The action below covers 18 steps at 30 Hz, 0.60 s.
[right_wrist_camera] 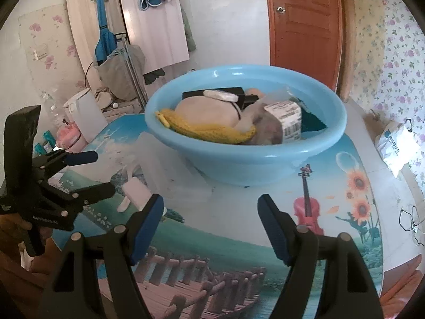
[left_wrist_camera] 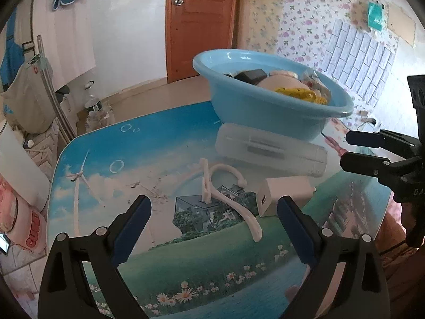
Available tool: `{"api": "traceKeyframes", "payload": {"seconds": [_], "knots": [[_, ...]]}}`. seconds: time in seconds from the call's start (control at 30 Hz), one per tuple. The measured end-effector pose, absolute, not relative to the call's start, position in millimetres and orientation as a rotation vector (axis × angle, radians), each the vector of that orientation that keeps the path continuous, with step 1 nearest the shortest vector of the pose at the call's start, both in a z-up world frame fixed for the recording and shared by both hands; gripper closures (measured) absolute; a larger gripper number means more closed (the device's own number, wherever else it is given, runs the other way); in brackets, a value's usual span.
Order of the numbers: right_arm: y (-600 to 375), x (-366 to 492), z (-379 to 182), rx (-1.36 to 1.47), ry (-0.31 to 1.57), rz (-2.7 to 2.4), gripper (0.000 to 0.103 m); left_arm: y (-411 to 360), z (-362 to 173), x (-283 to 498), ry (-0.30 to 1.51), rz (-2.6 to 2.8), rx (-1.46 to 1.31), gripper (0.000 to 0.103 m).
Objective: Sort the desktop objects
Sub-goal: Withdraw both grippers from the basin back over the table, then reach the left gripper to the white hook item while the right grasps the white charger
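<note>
On the picture-printed table (left_wrist_camera: 111,143) stands a light blue basin (left_wrist_camera: 265,114) (right_wrist_camera: 247,159) filled with a yellow knit, a plush toy, a black item and a labelled bottle. In front of the basin lie a translucent plastic box (left_wrist_camera: 271,151) (right_wrist_camera: 170,170), a white charger block (left_wrist_camera: 284,194) (right_wrist_camera: 136,188) and a white plastic hook with a clip (left_wrist_camera: 212,183) (right_wrist_camera: 123,204). My left gripper (left_wrist_camera: 214,200) (right_wrist_camera: 102,172) is open wide, hovering over the hook and the charger, touching neither. My right gripper (right_wrist_camera: 210,199) (left_wrist_camera: 348,147) is open above bare table in front of the basin, nothing between its fingers.
The table's left edge drops to a pink tub (left_wrist_camera: 24,226) and a white container (right_wrist_camera: 85,117). A white bag (right_wrist_camera: 395,143) and a thin cable (right_wrist_camera: 411,218) lie off the right side. A brown door (right_wrist_camera: 305,26) and hanging clothes stand behind.
</note>
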State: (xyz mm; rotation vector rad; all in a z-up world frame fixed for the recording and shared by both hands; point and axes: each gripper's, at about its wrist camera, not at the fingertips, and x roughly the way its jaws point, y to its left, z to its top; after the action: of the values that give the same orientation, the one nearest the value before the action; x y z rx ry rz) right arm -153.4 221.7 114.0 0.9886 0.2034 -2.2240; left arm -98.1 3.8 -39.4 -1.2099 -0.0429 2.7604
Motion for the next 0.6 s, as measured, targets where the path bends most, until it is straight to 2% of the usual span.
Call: {"api": "traceKeyframes", "payload": {"seconds": [0.37, 0.6], "knots": [[201.6, -144.8, 96.5, 1.026, 0.214, -2.067, 0.031, -2.0, -53.5, -104.1, -0.042, 2.747, -1.278, 0.007], [184.4, -142.4, 85.7, 1.043, 0.267, -1.976, 0.046, -2.3, -58.1, -112.1, -0.028, 2.739, -1.292, 0.007]]}}
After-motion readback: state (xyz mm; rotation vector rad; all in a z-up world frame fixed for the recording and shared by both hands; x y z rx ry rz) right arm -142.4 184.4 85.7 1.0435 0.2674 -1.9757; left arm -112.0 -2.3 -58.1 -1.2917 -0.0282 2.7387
